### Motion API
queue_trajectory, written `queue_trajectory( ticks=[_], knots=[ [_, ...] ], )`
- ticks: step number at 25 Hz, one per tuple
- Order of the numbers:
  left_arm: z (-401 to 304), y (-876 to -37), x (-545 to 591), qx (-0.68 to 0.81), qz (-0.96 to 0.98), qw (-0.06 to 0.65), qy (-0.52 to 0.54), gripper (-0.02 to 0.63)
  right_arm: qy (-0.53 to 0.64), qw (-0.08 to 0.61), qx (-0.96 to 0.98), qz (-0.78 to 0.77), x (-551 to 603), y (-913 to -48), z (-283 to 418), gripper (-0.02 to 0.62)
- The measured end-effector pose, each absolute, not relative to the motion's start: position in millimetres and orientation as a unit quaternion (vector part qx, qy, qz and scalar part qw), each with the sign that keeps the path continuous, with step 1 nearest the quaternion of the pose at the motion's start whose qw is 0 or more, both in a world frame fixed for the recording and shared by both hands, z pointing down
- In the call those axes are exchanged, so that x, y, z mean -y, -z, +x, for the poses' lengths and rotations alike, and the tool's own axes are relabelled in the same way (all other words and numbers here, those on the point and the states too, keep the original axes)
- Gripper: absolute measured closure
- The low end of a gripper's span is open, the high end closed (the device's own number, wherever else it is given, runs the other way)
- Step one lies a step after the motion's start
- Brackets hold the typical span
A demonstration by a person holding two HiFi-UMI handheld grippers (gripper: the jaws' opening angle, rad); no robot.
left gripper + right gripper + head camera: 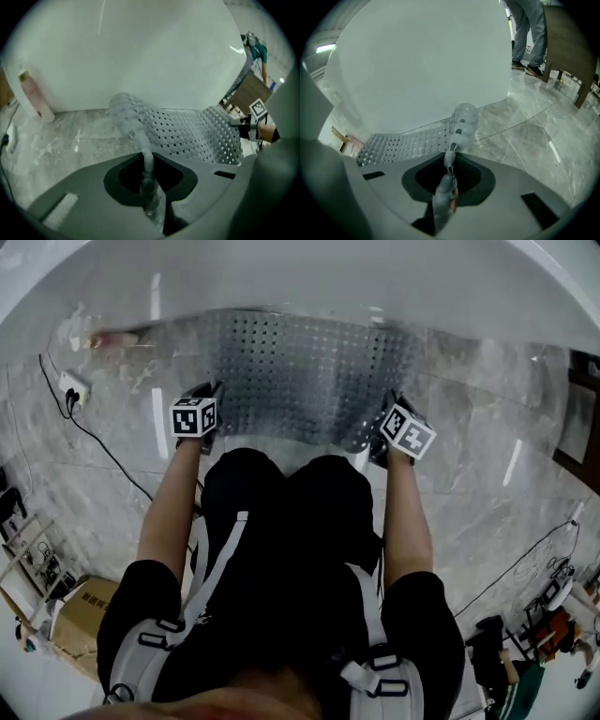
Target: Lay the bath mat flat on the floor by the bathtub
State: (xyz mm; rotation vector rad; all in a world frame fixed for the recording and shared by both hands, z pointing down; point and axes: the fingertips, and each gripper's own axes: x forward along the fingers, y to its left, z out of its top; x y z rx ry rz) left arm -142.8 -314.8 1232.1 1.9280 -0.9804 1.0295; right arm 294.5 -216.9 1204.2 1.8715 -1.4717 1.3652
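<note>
A: What colour is the bath mat?
B: Grey, with rows of little holes all over.
A: And the bathtub at the top of the frame?
B: White. The floor is grey stone with pale streaks.

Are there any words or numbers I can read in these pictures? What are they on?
No text here is readable.
Cardboard box: small dark print, too blurred to read.
Marker cubes: black-and-white square patterns only, no letters.
Pink bottle: no label that can be made out.
</note>
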Motion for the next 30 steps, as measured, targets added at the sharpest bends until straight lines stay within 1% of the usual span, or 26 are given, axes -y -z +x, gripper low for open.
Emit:
queue_trajectory(
  ticks=[3, 7, 9, 11, 12, 13, 15, 16, 17, 18, 20, 21, 23, 27, 30],
  knots=[
    [-166.9, -1255.3, 315.5, 0.403, 0.722, 0.416, -0.379, 0.544, -0.486, 0.234, 0.504, 0.675, 216.4, -1225.0, 315.1, 0.538],
    [-180.3, -1274.0, 304.3, 0.413, 0.695, 0.439, -0.392, 0.529, -0.468, 0.295, 0.489, 0.674, 215.9, -1240.2, 333.0, 0.505],
    [-187.5, -1277.4, 304.3, 0.424, 0.691, 0.432, -0.395, 0.496, -0.457, 0.324, 0.477, 0.677, 215.7, -1246.3, 340.1, 0.490],
    [-195.3, -1275.1, 307.6, 0.440, 0.693, 0.408, -0.400, 0.423, -0.430, 0.348, 0.458, 0.696, 214.7, -1247.6, 354.0, 0.432],
    [-197.9, -1270.1, 311.0, 0.449, 0.697, 0.392, -0.399, 0.403, -0.415, 0.350, 0.455, 0.706, 215.6, -1244.2, 359.6, 0.410],
    [-199.3, -1261.9, 315.5, 0.459, 0.703, 0.375, -0.394, 0.402, -0.402, 0.346, 0.457, 0.714, 217.3, -1237.8, 362.1, 0.390],
    [-198.1, -1233.1, 324.3, 0.472, 0.717, 0.348, -0.378, 0.404, -0.390, 0.324, 0.478, 0.717, 221.9, -1213.5, 355.3, 0.391],
    [-195.3, -1210.6, 328.0, 0.477, 0.723, 0.337, -0.370, 0.450, -0.388, 0.305, 0.497, 0.714, 226.1, -1194.3, 345.7, 0.400],
    [-191.1, -1182.6, 331.7, 0.480, 0.729, 0.326, -0.363, 0.559, -0.388, 0.283, 0.519, 0.707, 231.1, -1170.0, 333.1, 0.451],
    [-185.0, -1150.2, 335.3, 0.482, 0.736, 0.317, -0.354, 0.601, -0.388, 0.260, 0.541, 0.699, 236.6, -1140.8, 318.7, 0.506],
    [-167.9, -1075.9, 340.1, 0.478, 0.753, 0.310, -0.331, 0.601, -0.390, 0.219, 0.581, 0.680, 246.3, -1070.4, 288.3, 0.511],
    [-159.0, -1034.8, 341.2, 0.474, 0.761, 0.309, -0.319, 0.601, -0.389, 0.203, 0.596, 0.672, 250.0, -1031.1, 274.3, 0.524],
    [-142.7, -944.9, 342.9, 0.468, 0.777, 0.299, -0.295, 0.601, -0.375, 0.185, 0.622, 0.662, 256.8, -946.5, 250.3, 0.579],
    [-116.5, -749.2, 337.1, 0.459, 0.810, 0.254, -0.261, 0.601, -0.323, 0.159, 0.670, 0.649, 263.9, -758.0, 209.7, 0.588],
    [-94.4, -607.0, 337.2, 0.450, 0.834, 0.225, -0.225, 0.601, -0.273, 0.128, 0.692, 0.656, 274.3, -613.9, 195.0, 0.589]
  ],
)
